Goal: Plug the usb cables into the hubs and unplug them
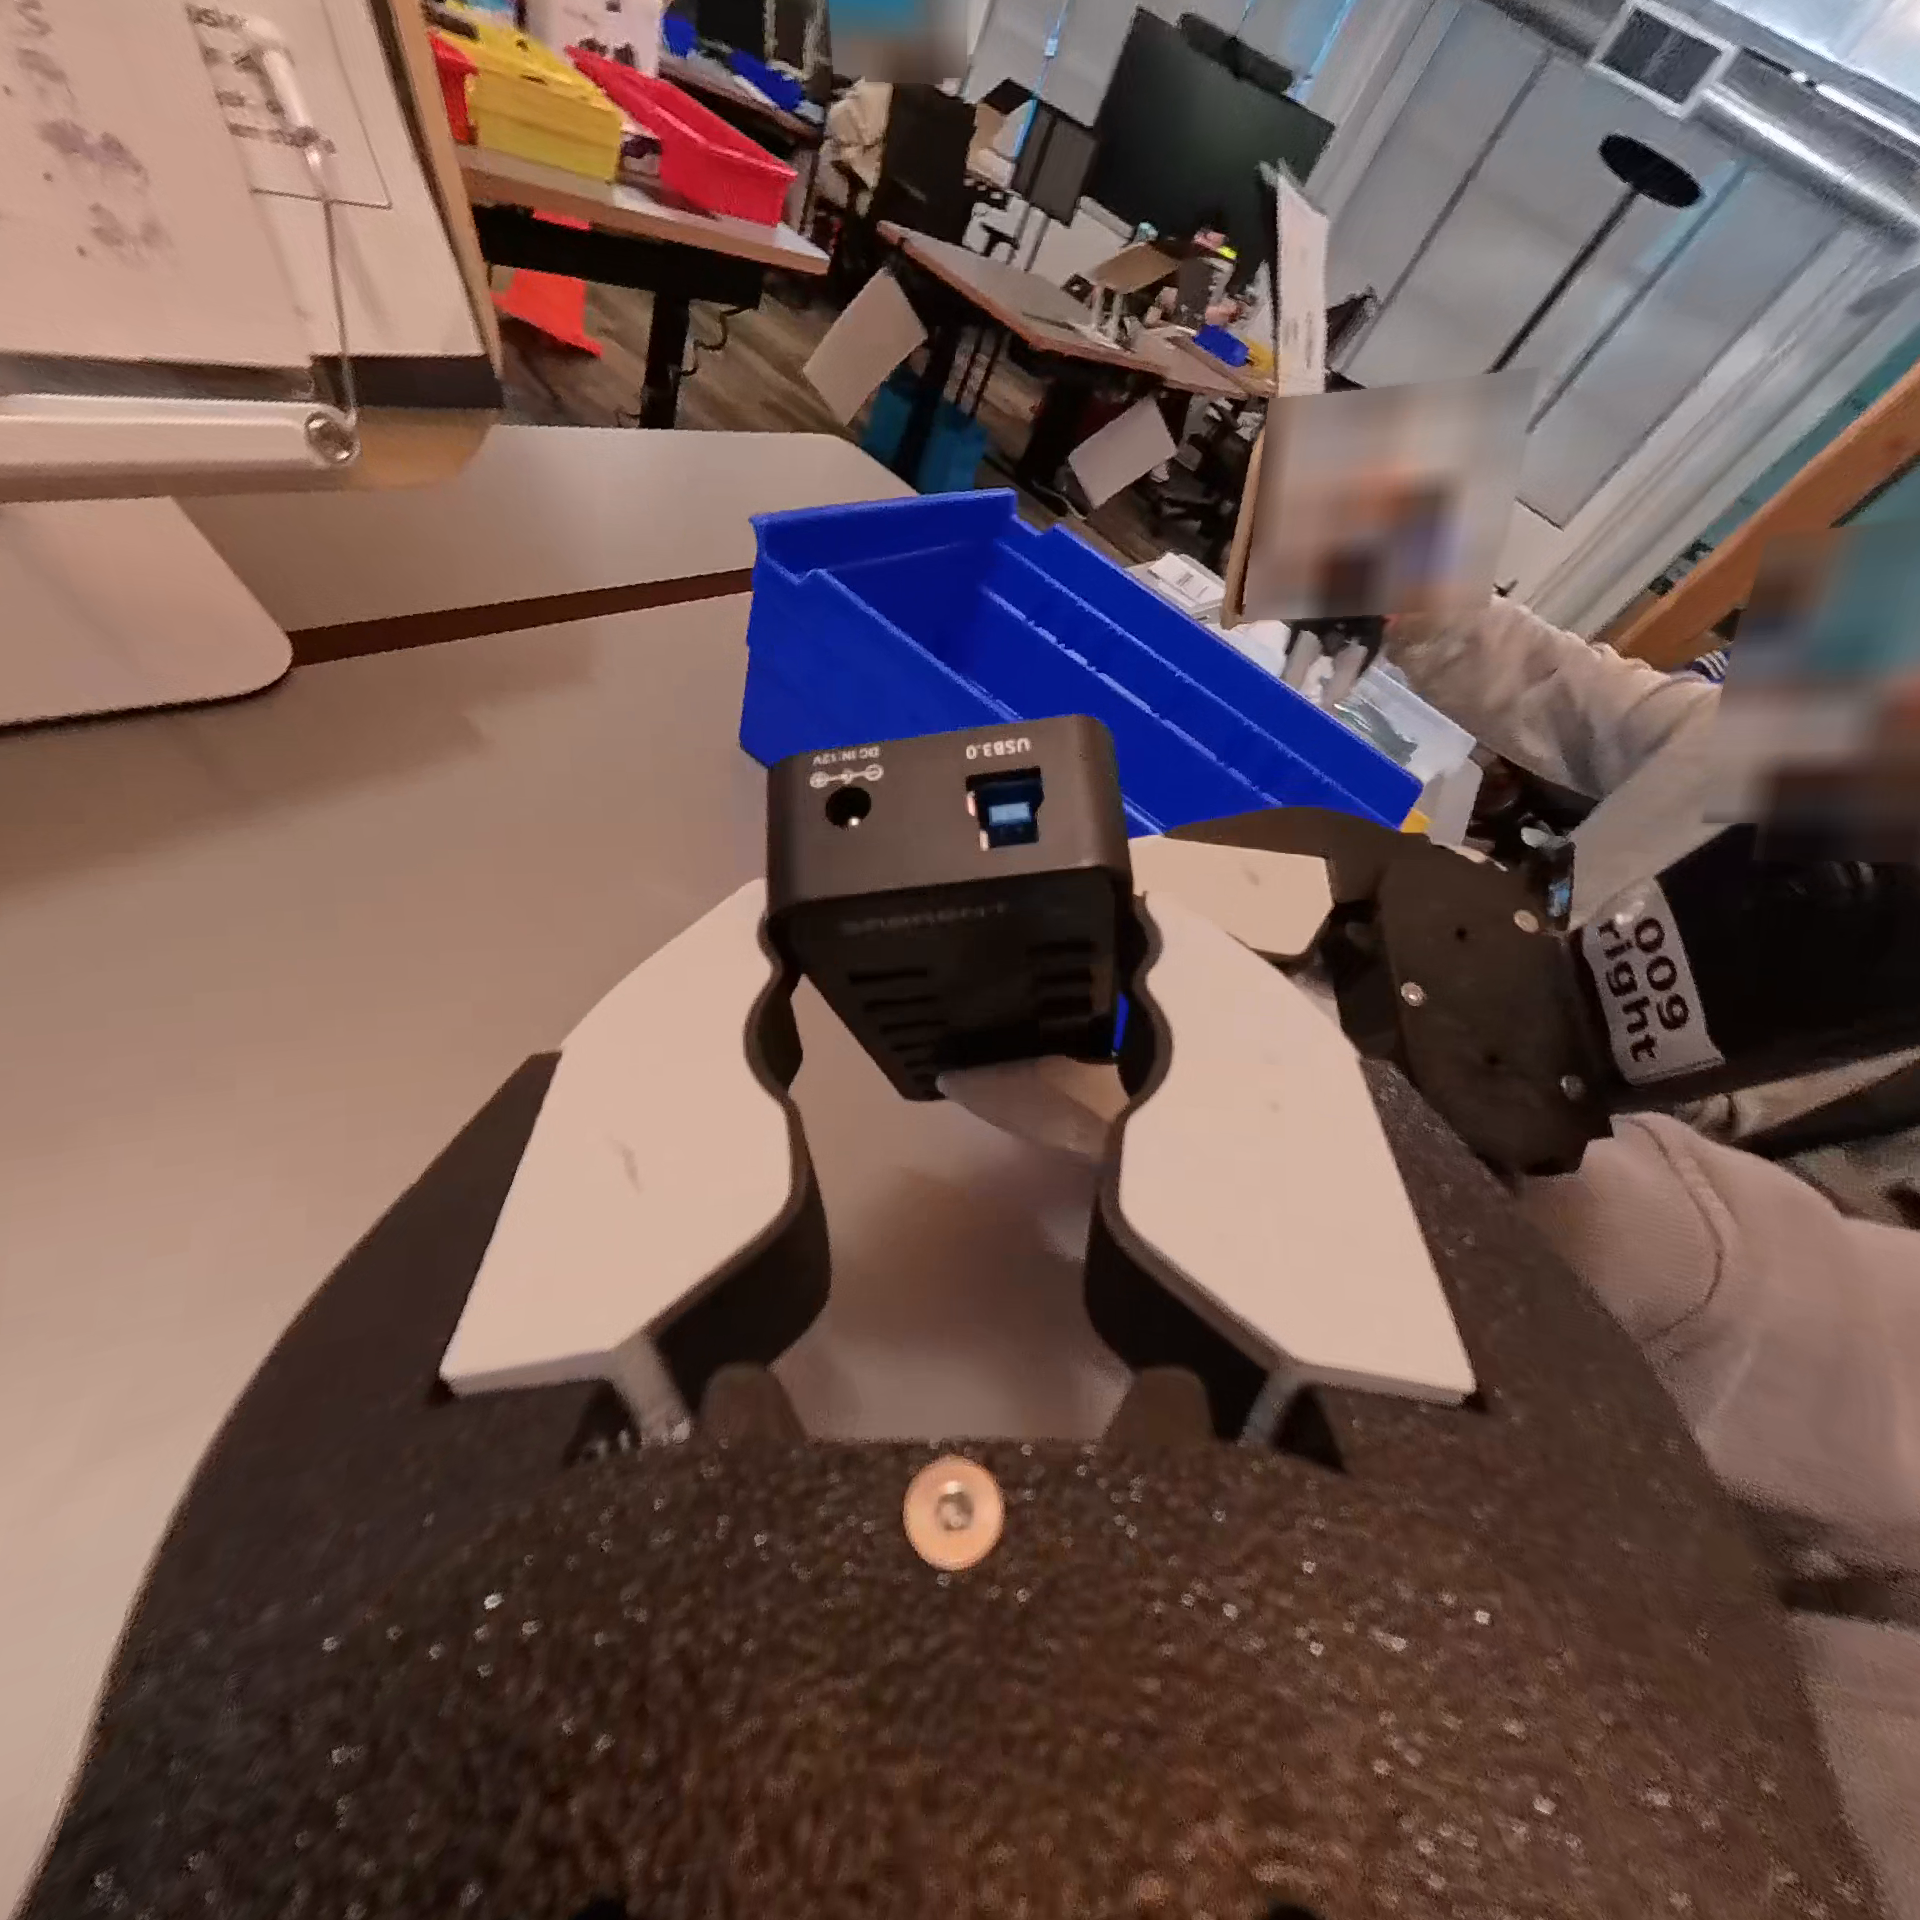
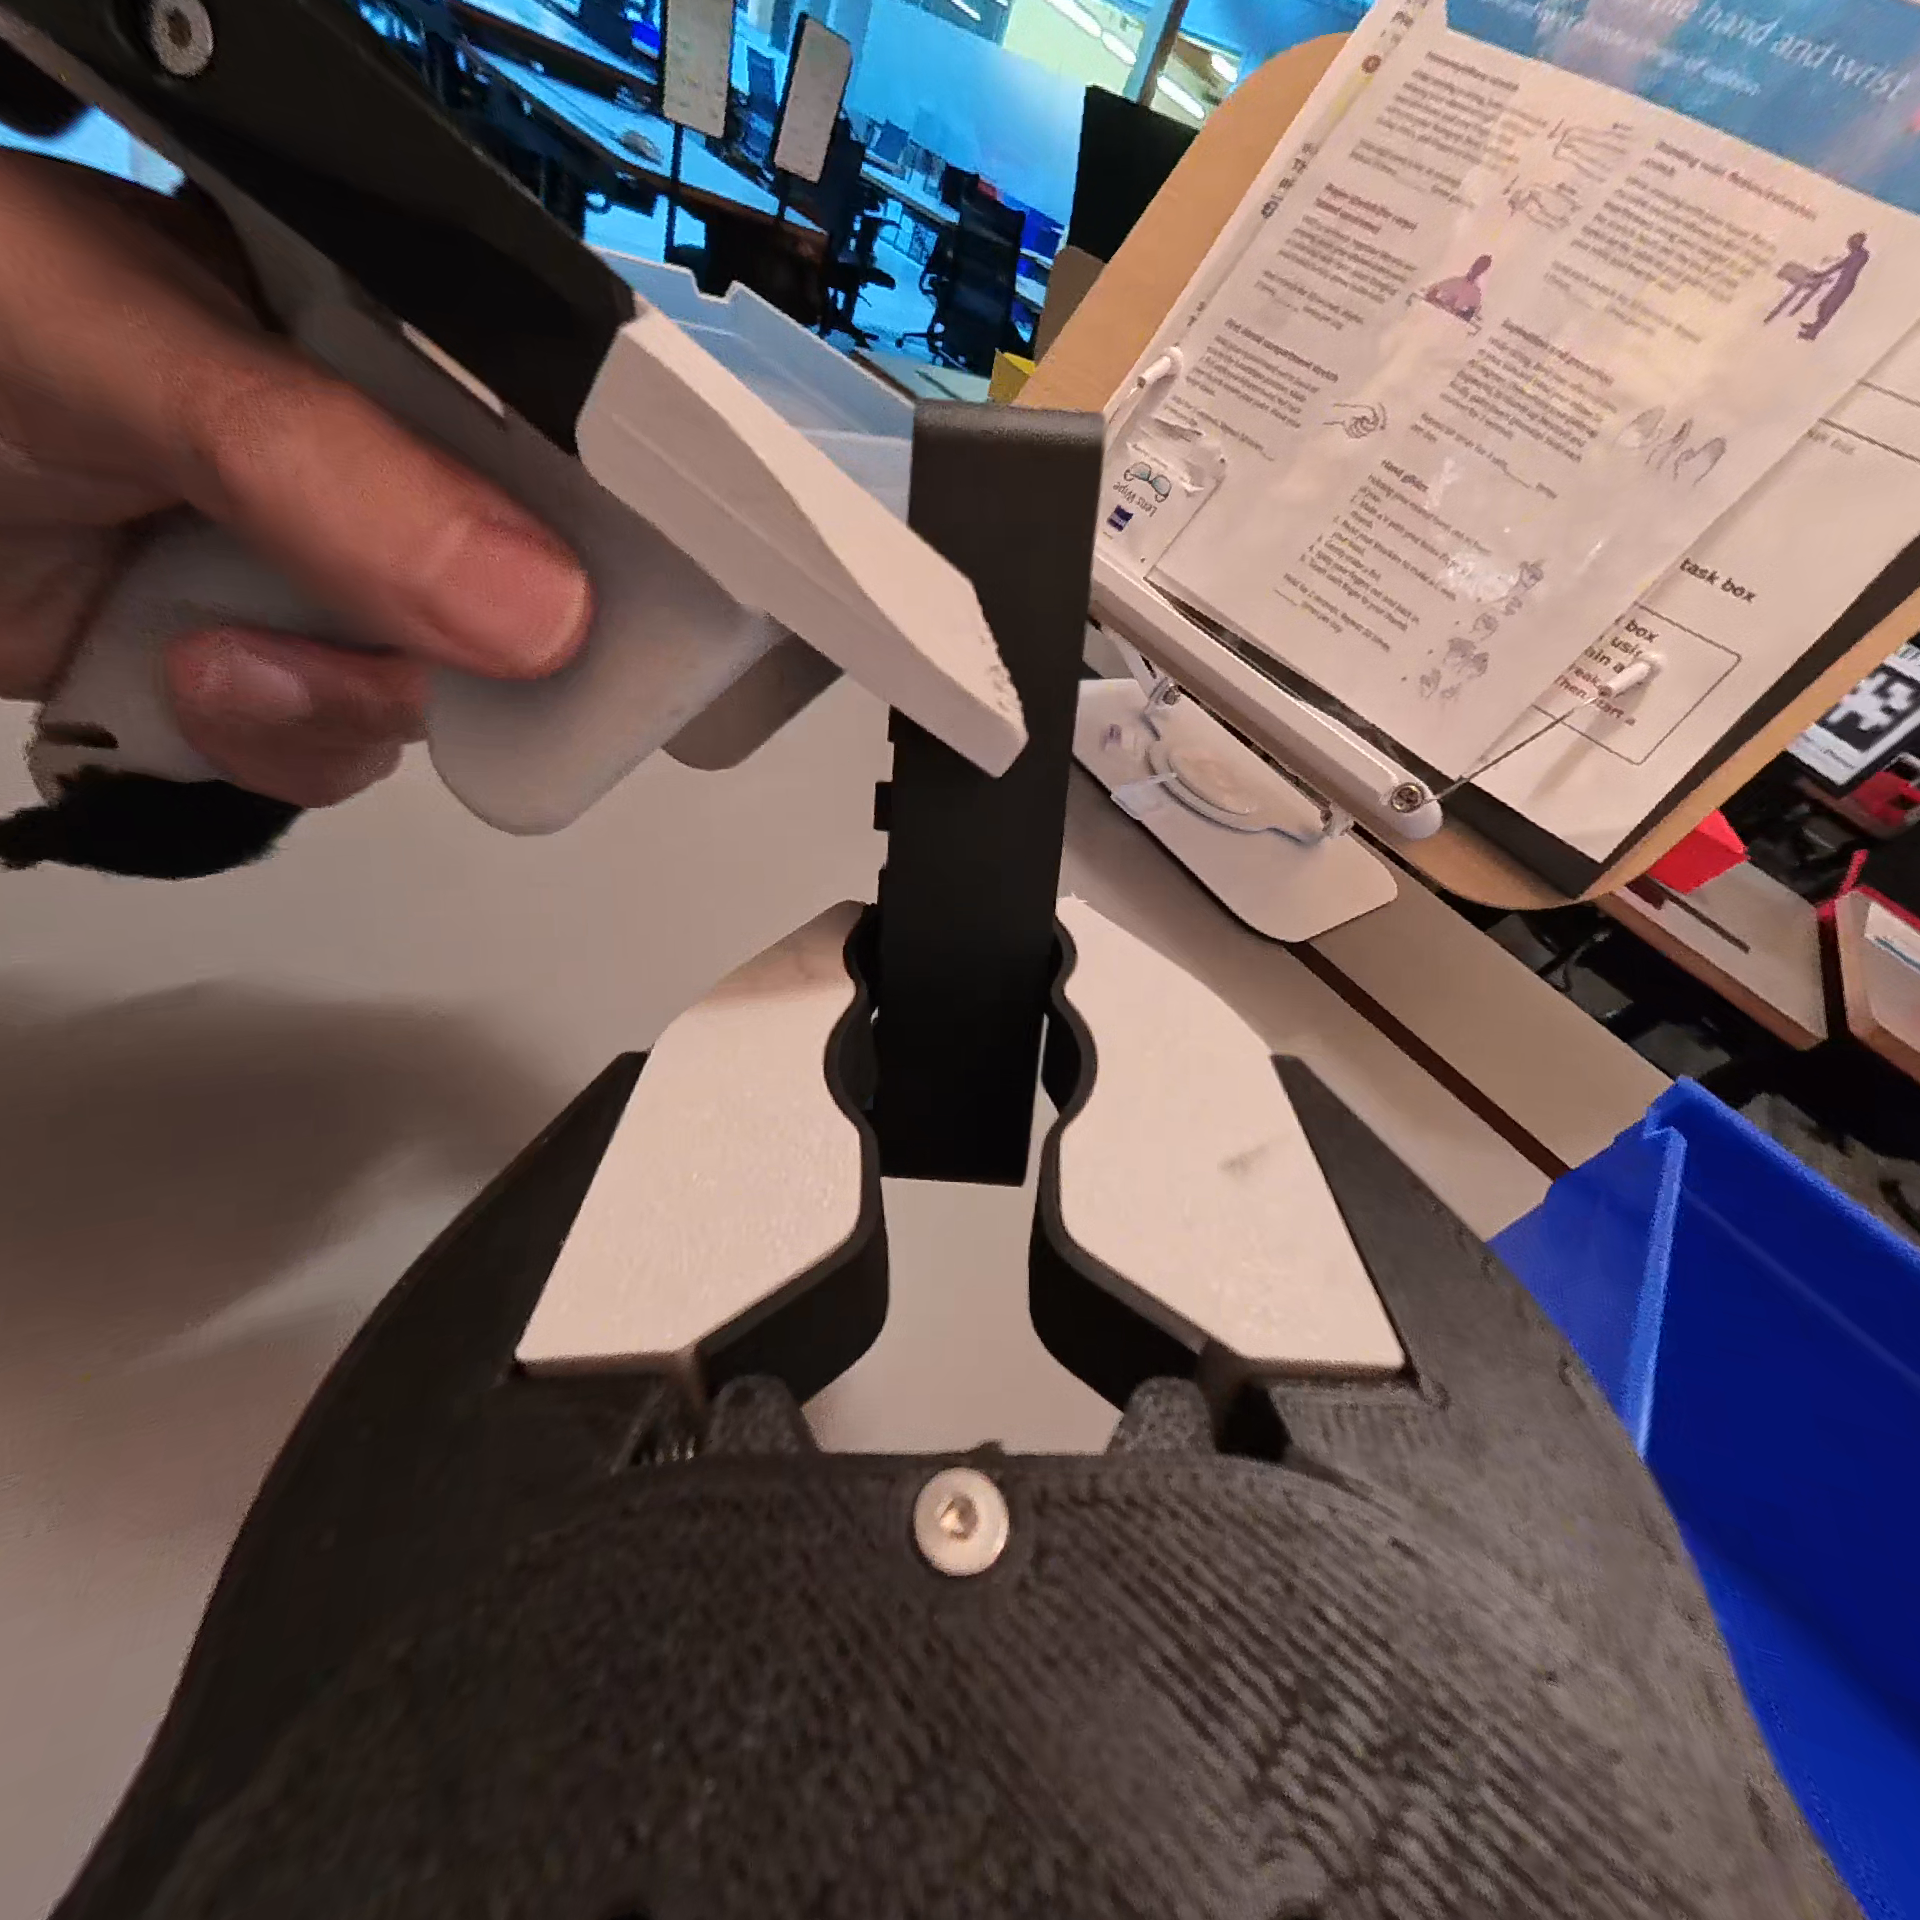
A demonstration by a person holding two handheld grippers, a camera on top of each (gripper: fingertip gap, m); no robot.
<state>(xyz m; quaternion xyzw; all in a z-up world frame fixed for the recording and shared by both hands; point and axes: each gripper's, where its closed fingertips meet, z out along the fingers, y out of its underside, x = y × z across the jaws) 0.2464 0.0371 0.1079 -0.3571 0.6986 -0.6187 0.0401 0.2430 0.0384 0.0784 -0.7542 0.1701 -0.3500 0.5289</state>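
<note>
Between both grippers' jaws, black hub, white-lettered end face, blue bin behind

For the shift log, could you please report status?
Left tongs and right tongs both shut on black rectangular USB hub. No cable visible. Blue plastic bin behind.

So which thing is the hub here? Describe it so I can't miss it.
Start at the blue bin on the grey table. Just in front of it, held off the table, is the hub: a long black box pinched between the left tool and the right tool. Only it has a blue socket and a round jack on its end.
</note>
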